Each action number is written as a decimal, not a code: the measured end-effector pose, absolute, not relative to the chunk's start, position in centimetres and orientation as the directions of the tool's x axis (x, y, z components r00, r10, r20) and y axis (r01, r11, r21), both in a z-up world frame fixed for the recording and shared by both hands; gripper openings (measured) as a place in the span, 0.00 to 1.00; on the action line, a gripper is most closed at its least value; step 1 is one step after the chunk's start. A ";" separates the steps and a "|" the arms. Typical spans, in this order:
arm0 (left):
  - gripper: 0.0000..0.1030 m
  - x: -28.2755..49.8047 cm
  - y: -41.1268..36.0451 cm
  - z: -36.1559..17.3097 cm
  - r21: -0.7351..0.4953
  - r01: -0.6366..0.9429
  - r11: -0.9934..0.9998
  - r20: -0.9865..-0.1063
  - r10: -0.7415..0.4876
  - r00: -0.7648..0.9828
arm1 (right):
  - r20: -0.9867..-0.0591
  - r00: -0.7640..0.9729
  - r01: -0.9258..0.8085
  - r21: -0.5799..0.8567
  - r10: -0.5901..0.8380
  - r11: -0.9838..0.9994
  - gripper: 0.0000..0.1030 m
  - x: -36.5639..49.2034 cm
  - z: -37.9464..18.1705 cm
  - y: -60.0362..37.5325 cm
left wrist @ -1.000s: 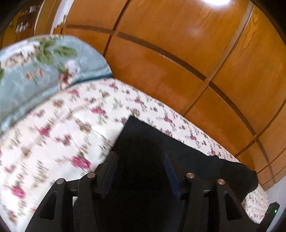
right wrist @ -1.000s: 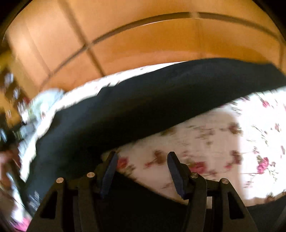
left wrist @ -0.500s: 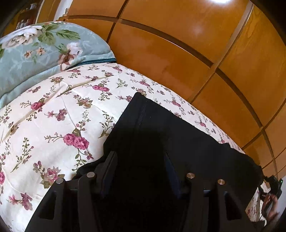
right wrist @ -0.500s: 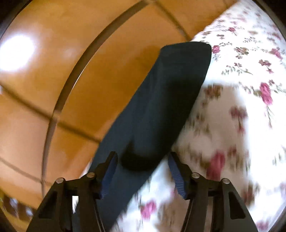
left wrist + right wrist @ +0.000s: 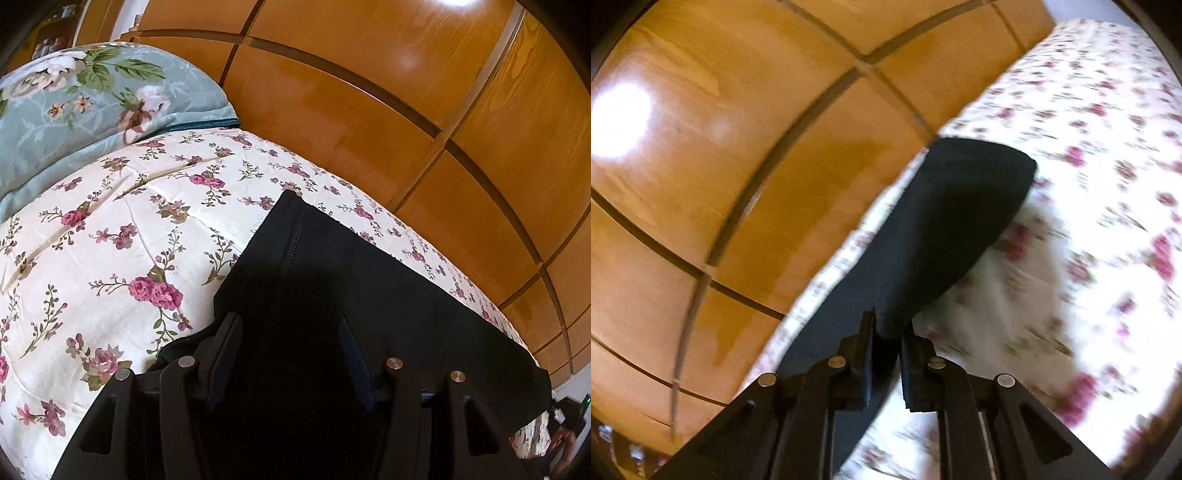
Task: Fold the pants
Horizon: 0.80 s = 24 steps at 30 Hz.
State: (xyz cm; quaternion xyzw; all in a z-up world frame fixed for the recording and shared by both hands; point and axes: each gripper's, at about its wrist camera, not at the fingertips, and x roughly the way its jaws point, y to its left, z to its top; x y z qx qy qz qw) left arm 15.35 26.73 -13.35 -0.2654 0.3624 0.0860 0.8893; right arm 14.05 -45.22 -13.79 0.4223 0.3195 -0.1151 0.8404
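While the black pants (image 5: 369, 280) lie spread along the bed (image 5: 110, 236), close to the edge that faces the wooden wardrobe (image 5: 369, 92), the two grippers are doing different work. In the right wrist view the right gripper (image 5: 886, 332) has its fingers (image 5: 868, 350) clenched on a fold of the dark cloth, and the pinched part rises off the flowered bedcover as a thick doubled flap whose rounded far end points away from the wardrobe. That view is smeared by motion, so the exact edge being held cannot be told. In the left wrist view the left gripper (image 5: 288, 354) hangs over the pants with its fingers spread wide and nothing between them; a stitched seam runs up the cloth just ahead of it, towards the corner nearest the green flowered pillow (image 5: 92, 99).

Judging from this, the step in hand is carrying one end of the pants over to lay it on the rest. The next move seems to call for the right gripper to bring its flap across and set it down square, edges matched. The left gripper could pin or grasp the cloth under it so the lower layer does not drag or bunch.
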 end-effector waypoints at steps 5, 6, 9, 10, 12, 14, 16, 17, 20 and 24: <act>0.54 16.5 27.3 -12.2 -0.400 -0.350 0.847 -0.715 -0.049 0.697 | -0.630 0.775 0.495 0.654 0.050 0.572 0.12 12.0 -16.3 -46.2; 0.54 16.8 27.6 -11.9 -0.398 -0.352 0.847 -0.714 -0.045 0.699 | -0.629 0.777 0.494 0.643 0.035 0.585 0.12 11.9 -16.3 -46.0; 0.55 18.2 29.1 -10.9 -0.397 -0.382 0.835 -0.702 -0.008 0.713 | -0.618 0.786 0.485 0.631 0.014 0.606 0.12 12.0 -16.5 -45.1; 0.58 18.9 29.6 -10.8 -0.389 -0.394 0.832 -0.704 0.007 0.710 | -0.613 0.790 0.481 0.640 0.021 0.600 0.12 11.9 -16.5 -45.5; 0.60 20.6 30.5 -10.8 -0.365 -0.413 0.834 -0.720 0.029 0.694 | -0.596 0.802 0.468 0.663 0.034 0.584 0.13 11.4 -16.6 -46.2; 0.60 22.3 31.2 -11.1 -0.345 -0.426 0.837 -0.734 0.042 0.678 | -0.587 0.808 0.461 0.671 0.037 0.581 0.13 11.2 -16.9 -46.2; 0.60 23.6 31.4 -11.5 -0.333 -0.421 0.844 -0.744 0.039 0.667 | -0.587 0.809 0.461 0.670 0.034 0.582 0.13 11.4 -17.0 -46.0; 0.60 24.1 31.5 -11.6 -0.333 -0.417 0.846 -0.747 0.034 0.664 | -0.585 0.810 0.460 0.669 0.032 0.584 0.13 11.3 -17.0 -45.9; 0.60 25.9 31.3 -12.5 -0.326 -0.399 0.857 -0.760 0.014 0.650 | -0.580 0.814 0.456 0.673 0.032 0.582 0.13 11.3 -17.1 -45.7; 0.60 26.8 30.4 -13.1 -0.298 -0.363 0.883 -0.758 0.012 0.652 | -0.577 0.816 0.454 0.673 0.031 0.584 0.13 11.0 -17.5 -45.6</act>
